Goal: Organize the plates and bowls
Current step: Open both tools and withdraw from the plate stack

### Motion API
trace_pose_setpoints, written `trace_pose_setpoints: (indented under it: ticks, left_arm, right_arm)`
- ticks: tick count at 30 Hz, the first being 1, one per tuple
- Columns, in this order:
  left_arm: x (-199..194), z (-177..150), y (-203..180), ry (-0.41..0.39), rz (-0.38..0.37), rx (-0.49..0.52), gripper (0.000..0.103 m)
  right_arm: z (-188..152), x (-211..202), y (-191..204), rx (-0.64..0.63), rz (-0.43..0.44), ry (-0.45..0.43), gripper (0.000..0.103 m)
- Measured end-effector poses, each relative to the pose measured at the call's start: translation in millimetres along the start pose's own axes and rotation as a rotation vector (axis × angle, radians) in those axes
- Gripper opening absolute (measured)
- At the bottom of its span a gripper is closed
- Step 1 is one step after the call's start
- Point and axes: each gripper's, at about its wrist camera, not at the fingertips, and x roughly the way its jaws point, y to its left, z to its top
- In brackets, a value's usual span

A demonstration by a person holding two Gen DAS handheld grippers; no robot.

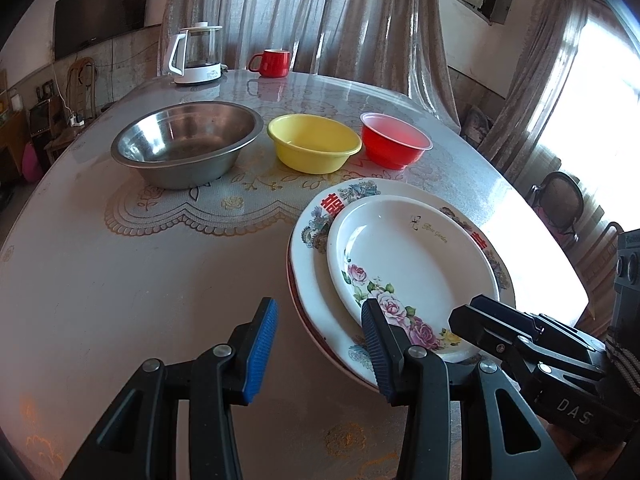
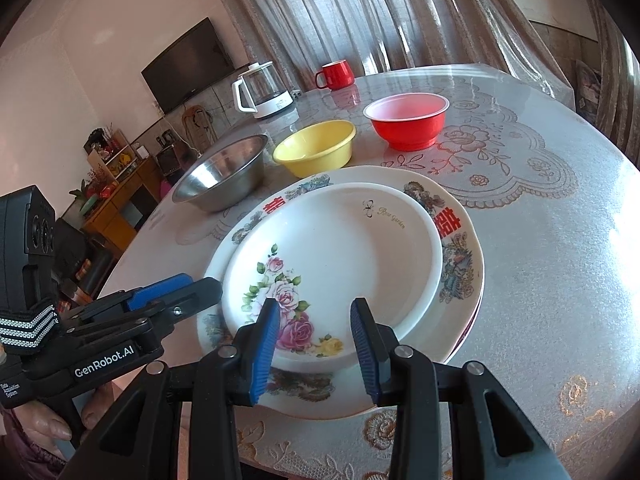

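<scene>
Across the far half of the worktop (image 1: 100, 280) stand a steel bowl (image 1: 186, 144), a yellow bowl (image 1: 314, 142) and a red bowl (image 1: 396, 144) in a row, upright and apart; behind them are a kettle (image 1: 198, 54) and a red mug (image 1: 272, 63). Near the front edge a rose plate (image 2: 332, 256) lies flat on a larger patterned plate (image 2: 460, 256), possibly with a third beneath. The left hand-held gripper (image 1: 320, 350) is spread over bare worktop beside the stack. The right hand-held gripper (image 2: 316, 350) is spread above the rose plate's near rim, pinching nothing.
</scene>
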Motion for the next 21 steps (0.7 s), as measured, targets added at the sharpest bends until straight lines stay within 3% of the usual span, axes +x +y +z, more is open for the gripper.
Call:
trace_pose_setpoints:
  ticks: [5, 12, 16, 21]
  left_arm:
    - [-1, -2, 3, 0.001, -0.008, -0.007, 0.045]
    - [-1, -4, 19, 0.005, -0.043, -0.06, 0.055]
    - [-4, -5, 34, -0.006, -0.048, -0.1, 0.067]
    - [-8, -4, 59, -0.024, -0.023, -0.156, 0.071]
  right_arm:
    - [0, 0, 2, -0.007, -0.01, 0.001, 0.037]
    - [-1, 2, 9, -0.046, -0.009, 0.019, 0.041]
    - [1, 3, 10, -0.041, -0.001, 0.017, 0.054]
    - [5, 5, 11, -0.032, 0.019, 0.024, 0.055]
